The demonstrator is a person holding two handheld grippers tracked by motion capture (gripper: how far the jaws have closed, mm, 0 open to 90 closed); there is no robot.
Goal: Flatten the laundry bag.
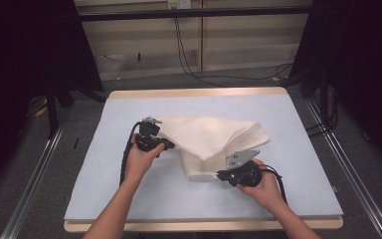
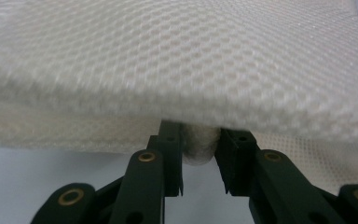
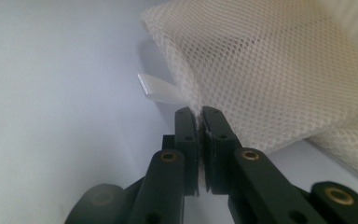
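A white mesh cloth lies loosely folded in the middle of the light blue table top. My left gripper is at the cloth's left edge. In the left gripper view its jaws pinch a small bunched wad of the mesh, and the cloth drapes above them. My right gripper is at the cloth's near edge. In the right gripper view it is shut tight on the hem of the mesh cloth, next to a small white tag.
The table has a wooden rim at the far side. Dark curtains hang at both sides, and cables run over the floor behind. Metal rails flank the table. Bare blue surface surrounds the cloth.
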